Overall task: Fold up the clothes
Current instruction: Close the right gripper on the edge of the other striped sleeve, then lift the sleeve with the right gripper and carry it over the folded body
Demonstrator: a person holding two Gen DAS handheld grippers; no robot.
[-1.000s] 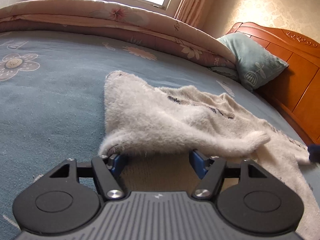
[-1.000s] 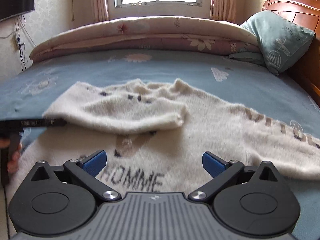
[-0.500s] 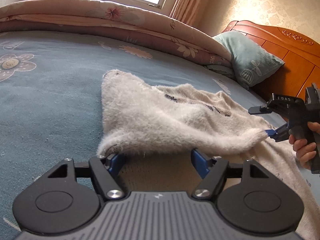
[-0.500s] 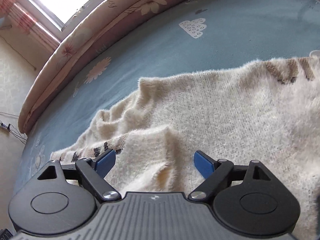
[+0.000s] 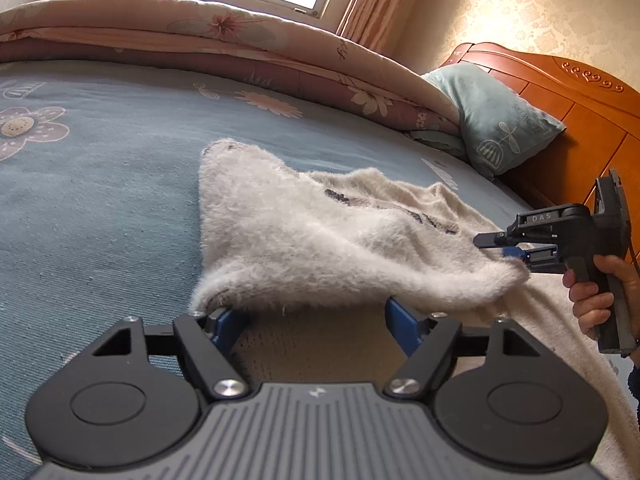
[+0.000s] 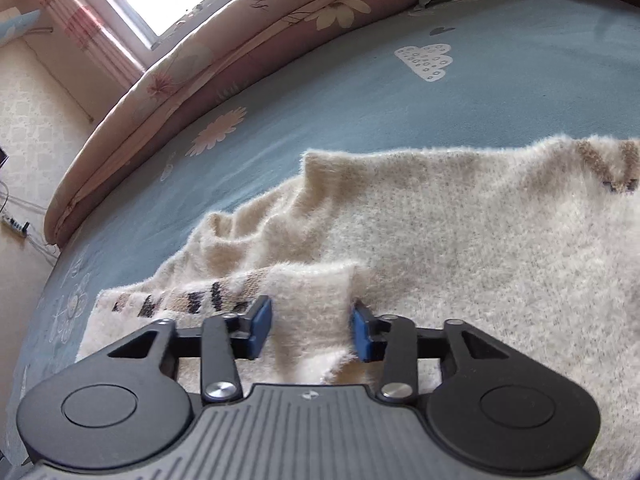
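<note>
A fluffy cream sweater (image 5: 320, 232) lies on the blue bedsheet (image 5: 100, 184), one sleeve folded across its body. The left gripper (image 5: 312, 320) sits at the near edge of that fold. Its jaws are wide and opening, and the fabric drapes over the fingertips without being pinched. In the right wrist view the right gripper (image 6: 310, 332) is closing, both blue pads against the end of the patterned sleeve (image 6: 312, 292). From the left wrist view the right gripper (image 5: 508, 248) is at the sleeve's tip, held by a hand (image 5: 592, 300).
A rolled floral quilt (image 5: 240, 40) runs along the far side of the bed. A teal pillow (image 5: 492, 120) leans on the orange wooden headboard (image 5: 592, 128) at the right. Blue sheet stretches to the left of the sweater (image 6: 460, 240).
The right gripper swung over from the sweater's front, rolled, dropped to the sleeve's tip and closed its wide jaws on it. The left gripper stayed put, jaws slightly wider.
</note>
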